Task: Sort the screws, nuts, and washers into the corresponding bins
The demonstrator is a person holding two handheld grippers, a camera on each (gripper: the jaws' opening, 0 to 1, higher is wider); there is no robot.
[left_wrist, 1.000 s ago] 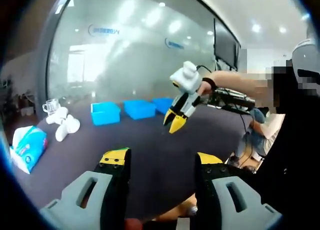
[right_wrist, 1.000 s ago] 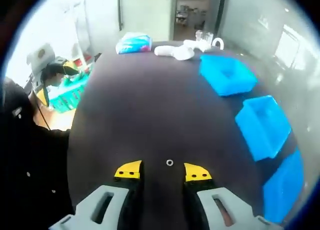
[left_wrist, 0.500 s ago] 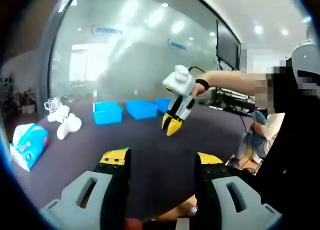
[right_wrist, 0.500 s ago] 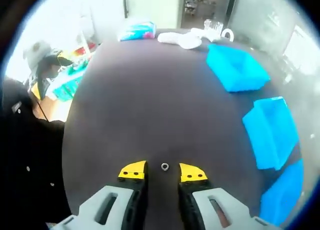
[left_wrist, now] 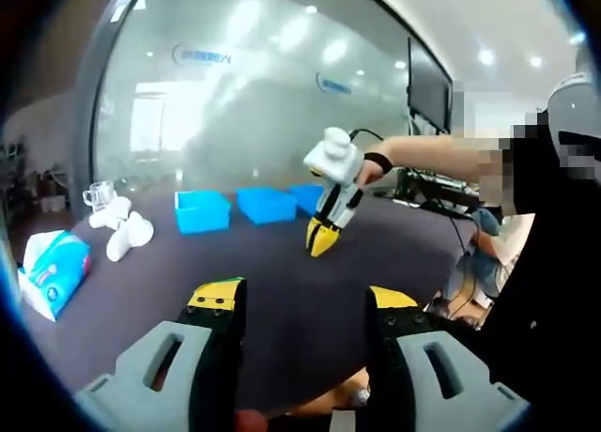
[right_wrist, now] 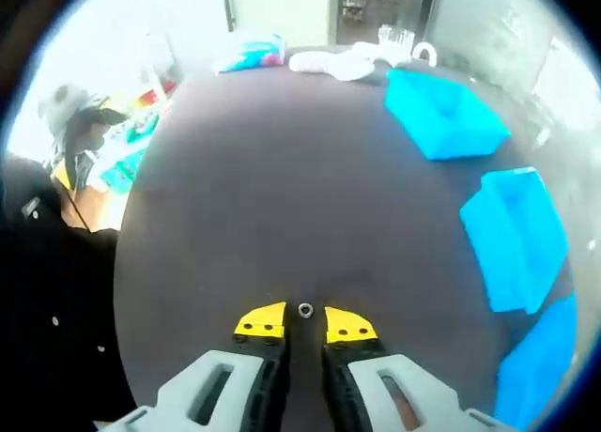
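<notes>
A small metal ring, a nut or a washer (right_wrist: 305, 309), lies on the dark table (right_wrist: 282, 188). My right gripper (right_wrist: 306, 323) stands over it, jaws drawn close on either side with a thin gap left, not clearly touching it. In the left gripper view the right gripper (left_wrist: 322, 239) points down at the table, held by a person's hand. Three blue bins stand in a row: near (right_wrist: 441, 117), middle (right_wrist: 515, 239) and last (right_wrist: 540, 376); also bins (left_wrist: 199, 211), (left_wrist: 263, 205), (left_wrist: 305, 197). My left gripper (left_wrist: 305, 300) hovers open and holds nothing.
A tissue pack (left_wrist: 52, 274) (right_wrist: 252, 54), white objects (left_wrist: 122, 235) (right_wrist: 329, 64) and a glass cup (left_wrist: 97, 197) sit at the table's far end. A person in dark clothes (right_wrist: 47, 291) stands at the table edge. A glass wall rises behind the bins.
My right gripper has come down over the ring and its jaws have narrowed around it. The left gripper has stayed put and open.
</notes>
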